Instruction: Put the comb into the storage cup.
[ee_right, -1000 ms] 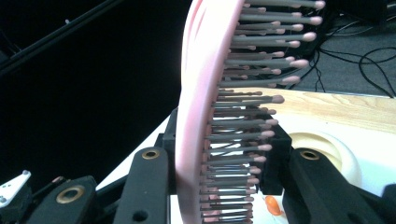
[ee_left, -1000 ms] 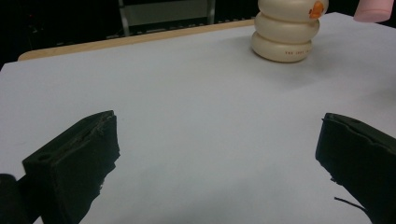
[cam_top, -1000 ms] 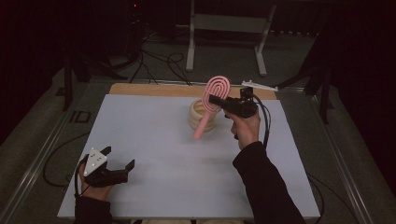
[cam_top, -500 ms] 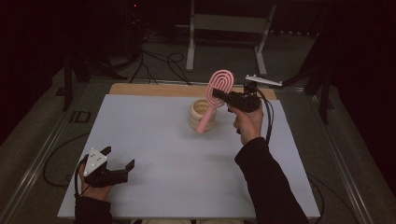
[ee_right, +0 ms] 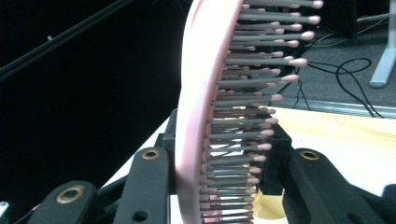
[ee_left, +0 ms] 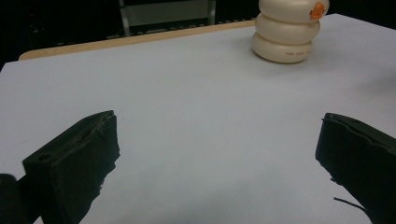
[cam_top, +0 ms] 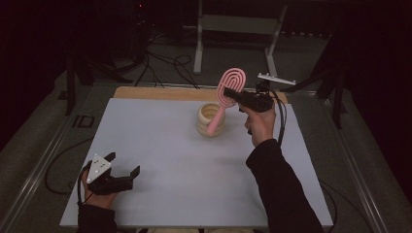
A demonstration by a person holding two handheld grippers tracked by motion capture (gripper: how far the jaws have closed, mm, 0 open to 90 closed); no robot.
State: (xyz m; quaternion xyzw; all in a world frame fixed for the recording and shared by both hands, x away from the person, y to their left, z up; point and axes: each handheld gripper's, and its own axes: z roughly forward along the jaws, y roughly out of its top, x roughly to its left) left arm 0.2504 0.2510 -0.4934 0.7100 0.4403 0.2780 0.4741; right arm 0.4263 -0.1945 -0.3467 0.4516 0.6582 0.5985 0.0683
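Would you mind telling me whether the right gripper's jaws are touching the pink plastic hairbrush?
Touching: in the right gripper view, the right gripper clamps the pink hairbrush between both jaws.

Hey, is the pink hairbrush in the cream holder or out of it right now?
Partly in: the pink hairbrush leans with its handle end inside the cream holder, while the right gripper clamps its head.

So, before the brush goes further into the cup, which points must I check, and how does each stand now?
1. Right gripper shut on the pink hairbrush: ok.
2. Brush handle tip over the cream cup mouth: ok in the high view; whether it is already inside, cannot tell.
3. Cup upright on the white table: ok.
4. Brush upright: not ok, it leans.
5. Left gripper open, holding nothing, far from the cup: ok.
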